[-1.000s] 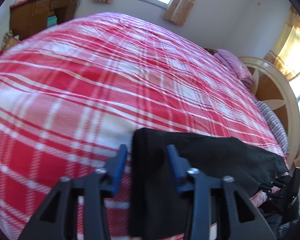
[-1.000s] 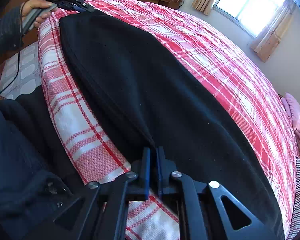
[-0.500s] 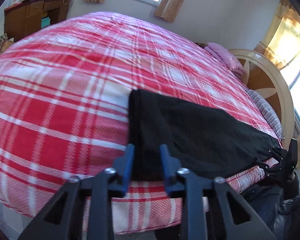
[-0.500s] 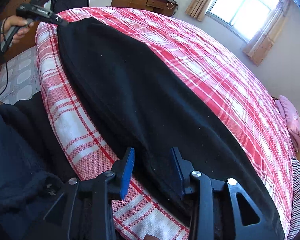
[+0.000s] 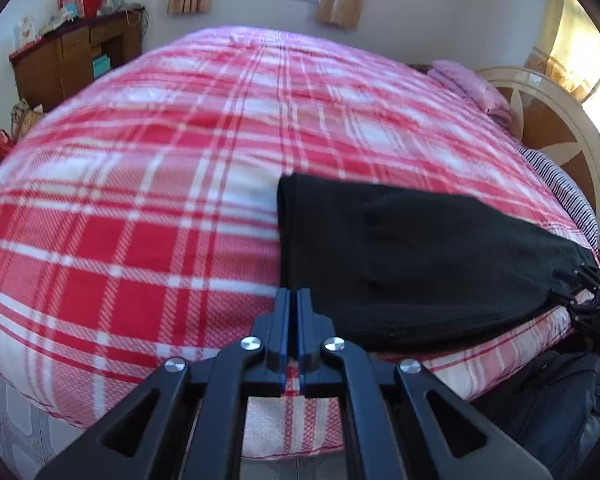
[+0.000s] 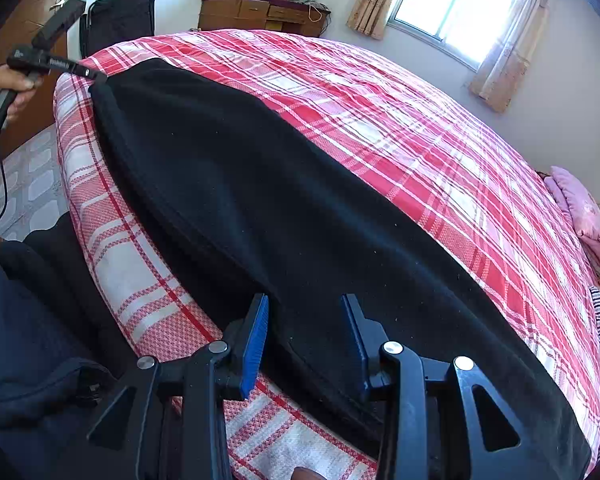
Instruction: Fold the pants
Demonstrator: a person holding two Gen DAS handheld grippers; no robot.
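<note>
Black pants lie flat along the near edge of a red and white plaid bed. In the left wrist view my left gripper is shut at the near corner of the pants' left end; whether cloth is pinched I cannot tell. The right gripper shows at the pants' far right end. In the right wrist view the pants stretch away to the left gripper at their far end. My right gripper is open, its jaws apart over the pants' near edge.
A wooden dresser stands beyond the bed at left. A pink pillow and a curved headboard are at right. My dark clothing fills the space beside the bed edge. Tiled floor lies below.
My right gripper opened and let go of the pants. My left gripper closed at the pants' end corner and drew back toward the bed edge.
</note>
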